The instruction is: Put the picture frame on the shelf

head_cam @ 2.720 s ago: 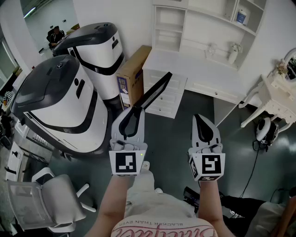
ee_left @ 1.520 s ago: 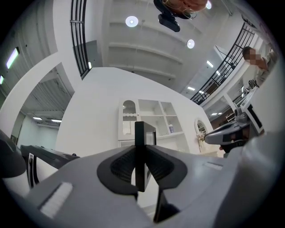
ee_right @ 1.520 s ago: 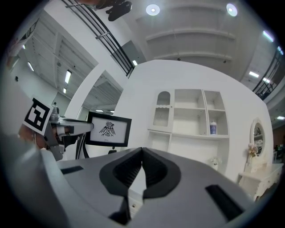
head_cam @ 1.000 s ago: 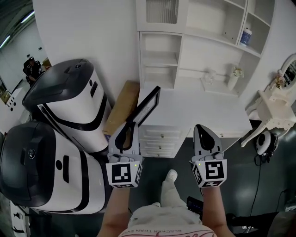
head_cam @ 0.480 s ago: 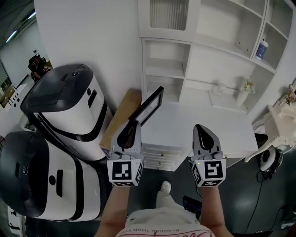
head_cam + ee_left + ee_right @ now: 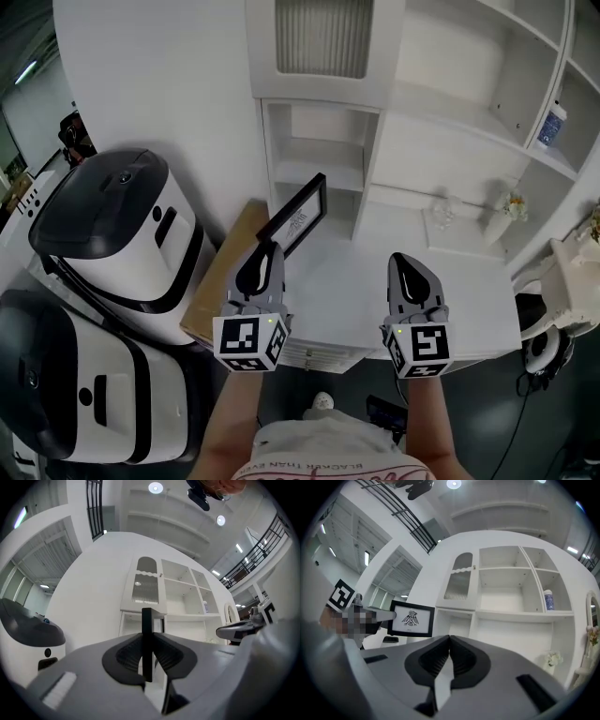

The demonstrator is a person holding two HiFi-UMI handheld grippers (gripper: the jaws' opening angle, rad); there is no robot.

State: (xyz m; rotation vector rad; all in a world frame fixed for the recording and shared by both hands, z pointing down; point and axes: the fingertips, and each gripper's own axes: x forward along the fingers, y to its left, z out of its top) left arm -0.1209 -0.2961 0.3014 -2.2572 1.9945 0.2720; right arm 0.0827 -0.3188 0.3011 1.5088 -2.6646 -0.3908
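frame: picture frame (image 6: 298, 217), black border, white print with a bird drawing (seen in the right gripper view); held in the air, tilted, lower edge in the left jaws
frame place: above the desk's left rear corner, in front of the shelf's low left compartments; in the right gripper view it sits left of the shelf and apart from it
left gripper: (image 6: 264, 251) jaws clamped on the frame's edge, which stands edge-on between the ribbed pads in the left gripper view
right gripper: (image 6: 402, 259) jaws pressed together, nothing between them; level with the left gripper, over the desk's front edge
shelf: (image 6: 325, 167) white unit against the wall, open compartments, slatted door at top left
desk: (image 6: 473, 281) white top below the shelf, drawers in front
on shelf: blue-label bottle (image 6: 552, 125) in a right compartment
on desk rear: small vase (image 6: 513, 206) with flowers; clear figurine (image 6: 443, 214) beside it
left of desk: cardboard box (image 6: 221, 281) leaning at the desk's side; two white-and-black machines (image 6: 117, 234) beyond it
person: forearms behind both grippers, bottom edge of the head view
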